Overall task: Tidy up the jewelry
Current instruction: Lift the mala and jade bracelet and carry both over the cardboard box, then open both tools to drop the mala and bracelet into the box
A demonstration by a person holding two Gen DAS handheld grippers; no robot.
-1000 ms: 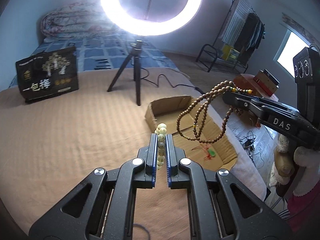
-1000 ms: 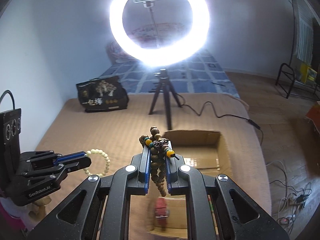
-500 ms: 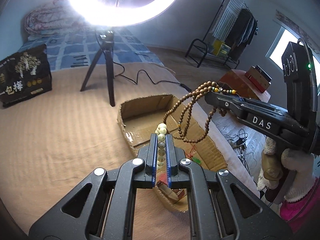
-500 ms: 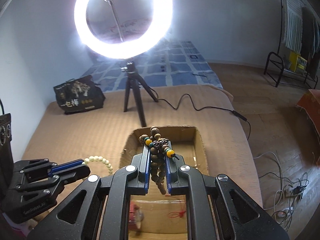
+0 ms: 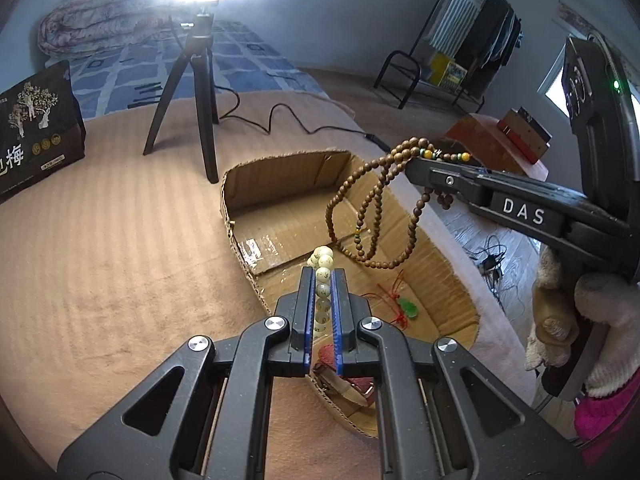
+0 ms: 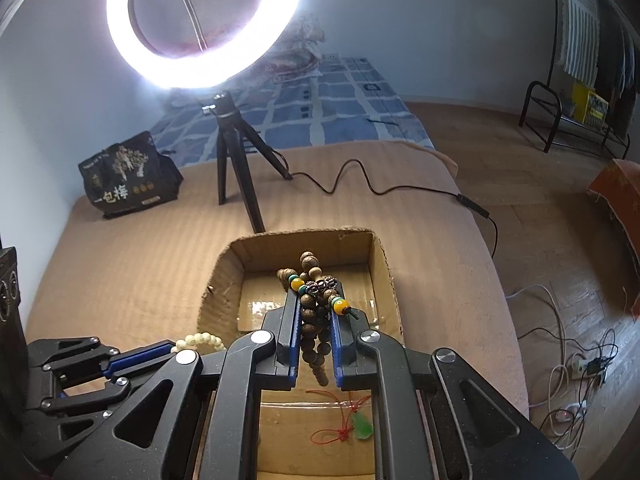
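Landmark: open brown cardboard box [image 5: 280,196] on a tan ribbed blanket [image 5: 100,248].

Far left of the box, a black printed paper bag [image 5: 36,128] stands on the blanket. Between the bag and the box, just behind the box's back wall, a black tripod [image 5: 192,92] carries a lit white ring light [image 6: 200,20]; its black cable [image 6: 380,188] runs off past the box's right side.

Left gripper [image 5: 323,276] hovers over the box's near-left rim, jaws clenched on a cream round-bead bracelet [image 5: 322,280]; the beads sit in a line between the blue pads and poke out past the tips. In the right wrist view the same bracelet [image 6: 198,340] curls out from that gripper just left of the box.

Inside the box, near end: a green jade pendant on red cord [image 5: 408,306], lying on the glossy taped floor; a reddish strap-like item [image 5: 348,376] beside it, partly hidden by the left gripper.

Right gripper [image 6: 316,300] is above the box's middle, jaws clamped on a long brown wooden-bead necklace [image 6: 314,320] with yellow and green accent beads; its loops [image 5: 372,216] hang free over the box interior, not touching the floor. A white-gloved hand [image 5: 592,320] holds this gripper, right of the box.
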